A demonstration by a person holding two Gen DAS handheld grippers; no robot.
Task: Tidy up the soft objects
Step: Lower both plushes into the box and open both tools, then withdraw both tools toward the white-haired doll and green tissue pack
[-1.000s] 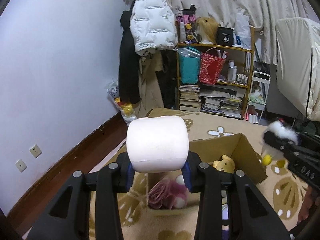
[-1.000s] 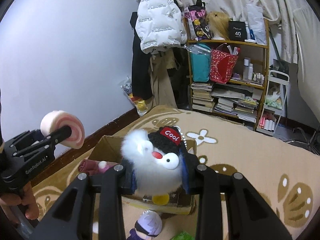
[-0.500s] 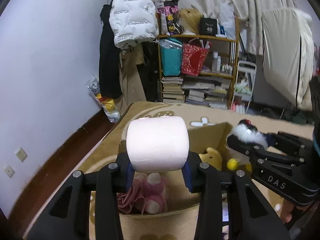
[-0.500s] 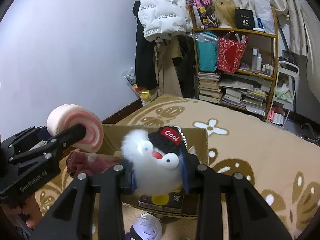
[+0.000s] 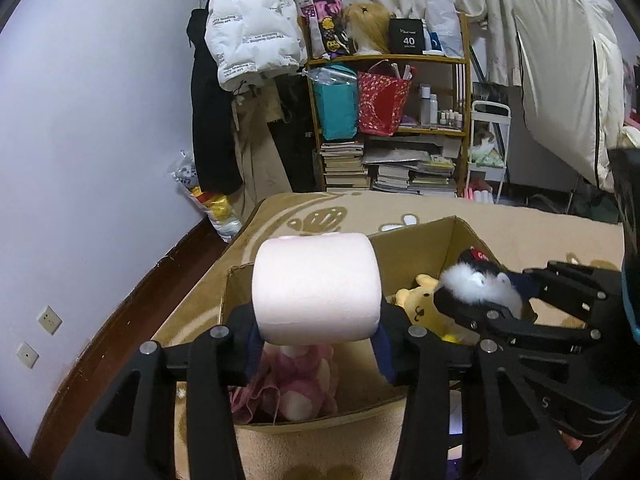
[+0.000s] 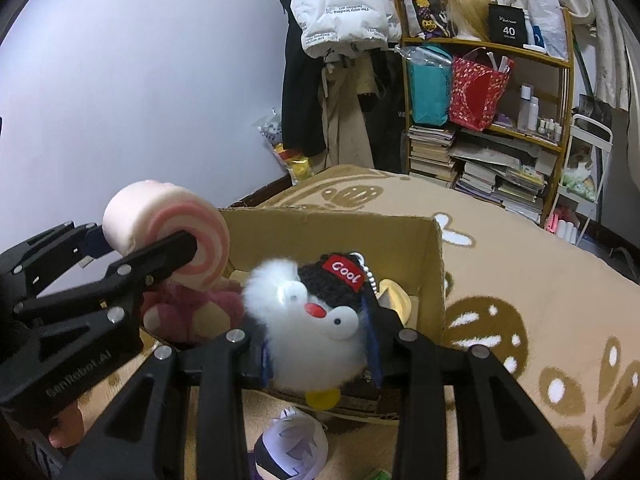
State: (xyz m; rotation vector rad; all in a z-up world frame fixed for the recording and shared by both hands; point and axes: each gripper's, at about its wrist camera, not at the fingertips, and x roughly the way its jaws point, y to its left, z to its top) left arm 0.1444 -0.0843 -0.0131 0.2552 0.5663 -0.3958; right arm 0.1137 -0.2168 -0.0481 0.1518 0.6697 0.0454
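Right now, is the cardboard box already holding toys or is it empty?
Holding toys. The open cardboard box already holds a pink plush and a yellow plush, which lie on its floor.

Both wrist cameras look forward and downward along their fingers, close above the cardboard box, sharing box, rug and bookshelf.
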